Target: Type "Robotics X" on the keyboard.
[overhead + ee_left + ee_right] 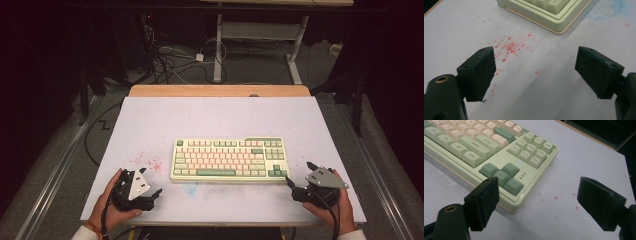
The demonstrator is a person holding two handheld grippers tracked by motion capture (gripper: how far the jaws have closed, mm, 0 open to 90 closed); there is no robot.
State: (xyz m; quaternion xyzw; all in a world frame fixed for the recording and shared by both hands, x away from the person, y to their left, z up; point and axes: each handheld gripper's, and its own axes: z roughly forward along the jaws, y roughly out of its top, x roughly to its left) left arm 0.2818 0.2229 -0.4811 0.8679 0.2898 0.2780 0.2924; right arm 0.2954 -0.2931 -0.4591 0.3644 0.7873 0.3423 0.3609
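Keyboard (pixel 229 159) is lying flat at the table's center, long side running 9 to 3 o'clock, pale green case with cream and darker green keys. I'm holding my left claw (pixel 159 192) at about 7 o'clock from it, near the table's (pixel 210 117) front edge, apart from the case. In the left gripper view my jaws are standing wide apart with nothing between them, hovering over bare tabletop; the red specks (pixel 510 46) are sitting just ahead at 12 o'clock, and the keyboard's near corner (pixel 556 26) is showing at 1 o'clock. A faint blue smudge (pixel 610 8) is lying at 2 o'clock there.

I'm holding my right claw (pixel 298 176) at about 4 o'clock from the keyboard, just beside its front right corner. In the right gripper view my jaws are also spread wide and empty, one overlapping the arrow keys (pixel 504 176) in the picture; whether it's touching the case I can't tell. The other is hanging over bare table.
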